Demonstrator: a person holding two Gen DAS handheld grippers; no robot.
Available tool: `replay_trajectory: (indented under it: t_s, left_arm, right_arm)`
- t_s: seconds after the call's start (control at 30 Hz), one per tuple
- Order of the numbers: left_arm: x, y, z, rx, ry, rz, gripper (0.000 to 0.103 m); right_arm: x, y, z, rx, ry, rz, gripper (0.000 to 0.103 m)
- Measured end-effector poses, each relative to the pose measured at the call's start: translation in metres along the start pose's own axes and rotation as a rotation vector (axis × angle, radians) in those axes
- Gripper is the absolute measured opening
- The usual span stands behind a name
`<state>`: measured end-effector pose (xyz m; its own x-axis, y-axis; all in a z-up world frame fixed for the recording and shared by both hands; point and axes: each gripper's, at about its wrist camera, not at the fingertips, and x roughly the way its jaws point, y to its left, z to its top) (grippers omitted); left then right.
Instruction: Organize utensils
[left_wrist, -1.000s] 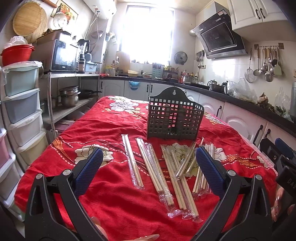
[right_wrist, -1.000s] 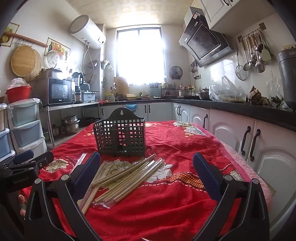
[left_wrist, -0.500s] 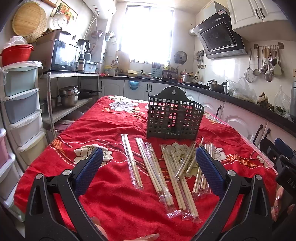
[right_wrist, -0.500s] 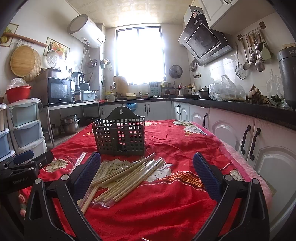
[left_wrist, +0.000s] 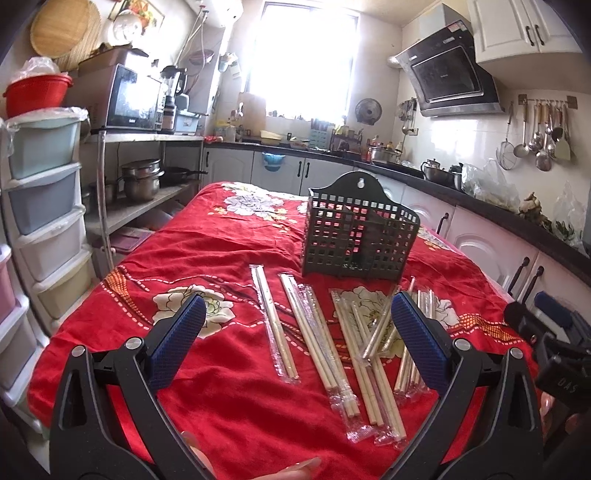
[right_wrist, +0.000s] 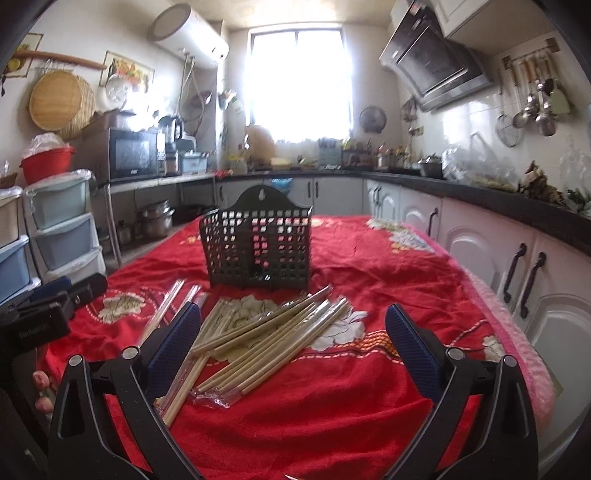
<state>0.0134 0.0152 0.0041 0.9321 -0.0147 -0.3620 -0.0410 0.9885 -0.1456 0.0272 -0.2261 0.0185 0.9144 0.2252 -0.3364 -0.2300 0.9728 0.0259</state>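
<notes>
A black perforated utensil basket stands upright on the red flowered tablecloth; it also shows in the right wrist view. Several pairs of wooden chopsticks in clear sleeves lie side by side in front of it, and as a loose pile in the right wrist view. My left gripper is open and empty, above the near ends of the chopsticks. My right gripper is open and empty, low over the pile. Each gripper shows at the edge of the other's view.
Plastic drawer units stand left of the table. A metal shelf with pots is behind them. White cabinets under a dark counter run along the right. The table's right edge is close to the cabinets.
The right gripper has moved a little forward and down toward the chopstick pile. The left gripper has barely moved. Both stay open.
</notes>
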Motion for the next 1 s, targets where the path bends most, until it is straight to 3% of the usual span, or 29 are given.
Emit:
replay_trajectory:
  t_s: [0.23, 0.63, 0.87, 1.0]
  left_arm:
    - [0.015, 0.018, 0.012, -0.047, 0.032, -0.007, 0.093]
    - [0.058, 0.025, 0.041, -0.026, 0.126, 0.036, 0.093]
    - [0.092, 0.026, 0.052, -0.017, 0.204, 0.057, 0.093]
    - [0.118, 0.032, 0.056, -0.022, 0.283, 0.067, 0.093]
  right_arm:
    - [0.028, 0.003, 0.016, -0.005, 0.084, 0.065, 0.097]
    - [0.081, -0.004, 0.038, 0.015, 0.196, 0.119, 0.094]
    - [0.117, -0.021, 0.043, 0.053, 0.286, 0.107, 0.079]
    - [0.142, -0.035, 0.043, 0.089, 0.357, 0.098, 0.065]
